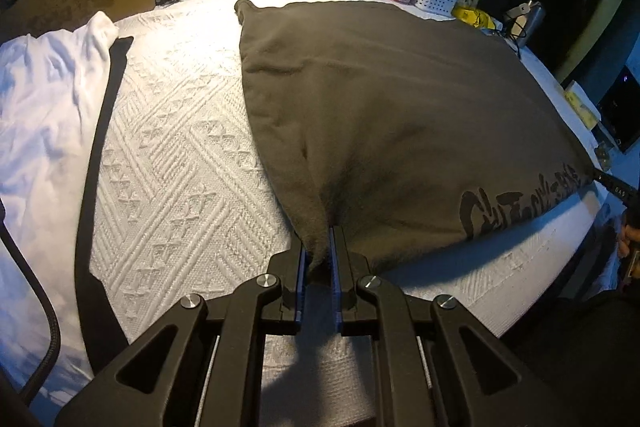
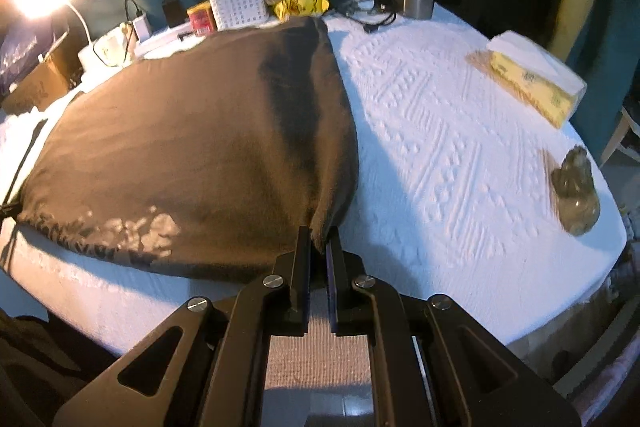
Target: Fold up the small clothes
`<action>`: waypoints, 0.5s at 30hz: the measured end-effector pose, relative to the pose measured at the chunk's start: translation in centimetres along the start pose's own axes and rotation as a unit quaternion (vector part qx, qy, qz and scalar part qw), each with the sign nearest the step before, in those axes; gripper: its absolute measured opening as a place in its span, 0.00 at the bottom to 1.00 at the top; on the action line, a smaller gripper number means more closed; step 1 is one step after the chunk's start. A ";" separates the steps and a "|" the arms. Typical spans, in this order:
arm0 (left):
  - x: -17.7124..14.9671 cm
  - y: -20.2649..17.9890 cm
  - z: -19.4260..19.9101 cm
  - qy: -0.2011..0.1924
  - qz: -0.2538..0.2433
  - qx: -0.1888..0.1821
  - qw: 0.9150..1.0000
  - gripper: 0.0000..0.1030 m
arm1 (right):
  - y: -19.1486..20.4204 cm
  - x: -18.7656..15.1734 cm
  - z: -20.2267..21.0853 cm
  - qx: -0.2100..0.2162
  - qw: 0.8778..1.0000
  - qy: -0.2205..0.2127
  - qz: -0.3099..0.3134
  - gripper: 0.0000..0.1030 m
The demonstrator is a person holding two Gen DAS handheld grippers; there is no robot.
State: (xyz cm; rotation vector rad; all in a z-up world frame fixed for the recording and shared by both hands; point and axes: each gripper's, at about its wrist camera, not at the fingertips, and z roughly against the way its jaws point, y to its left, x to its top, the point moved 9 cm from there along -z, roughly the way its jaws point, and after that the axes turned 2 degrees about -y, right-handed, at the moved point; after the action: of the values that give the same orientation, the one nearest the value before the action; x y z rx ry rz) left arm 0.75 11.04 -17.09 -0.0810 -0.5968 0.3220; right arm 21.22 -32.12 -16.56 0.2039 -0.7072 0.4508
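a dark brown garment [image 1: 380,107] lies spread flat on a tabletop [image 1: 180,167] covered with a white textured cloth. both grippers are pinched shut on its near edge. the left gripper [image 1: 319,251] clamps the near left corner, with a small bunch of fabric pulled up between its fingers. the right gripper [image 2: 319,243] clamps the near right corner in the same way.

from each gripper the garment stretches straight ahead, away from the person, to a far edge just short of the clutter at the back of the tabletop. the held edge runs sideways between the two grippers, and dark lettering [image 1: 524,199] runs along it, to the right of the left gripper. neither gripper is nearer; both sit on the same edge.

judging from this, the next fold likely means carrying the near edge forward over the body toward the far edge, both grippers level.

a white garment [image 1: 44,99] lies well to the left of the left gripper.
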 end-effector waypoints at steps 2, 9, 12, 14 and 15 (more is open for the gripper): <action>0.0 0.2 0.0 0.005 0.000 0.000 1.000 0.12 | -0.1 -0.1 -0.1 0.003 1.000 -0.001 -0.004 0.07; 1.2 0.4 1.7 -0.018 -0.037 0.018 0.999 0.17 | -1.6 0.5 -0.1 -0.011 0.999 -0.005 -0.034 0.32; 2.5 0.5 2.9 -0.040 -0.048 0.028 0.998 0.17 | -2.4 0.7 0.2 -0.021 0.999 -0.006 -0.035 0.44; 3.1 1.0 2.7 -0.038 -0.046 0.036 0.998 0.17 | -2.7 1.0 0.3 -0.021 0.999 -0.011 -0.040 0.44; 3.3 1.2 2.5 -0.036 -0.043 0.041 0.998 0.17 | -2.8 1.1 0.2 -0.022 0.999 -0.011 -0.040 0.44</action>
State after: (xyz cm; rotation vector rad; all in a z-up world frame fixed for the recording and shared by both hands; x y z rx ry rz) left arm 1.59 13.19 -13.42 0.0352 -0.6550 0.2669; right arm 23.10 -34.29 -15.75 0.1954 -0.7270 0.3575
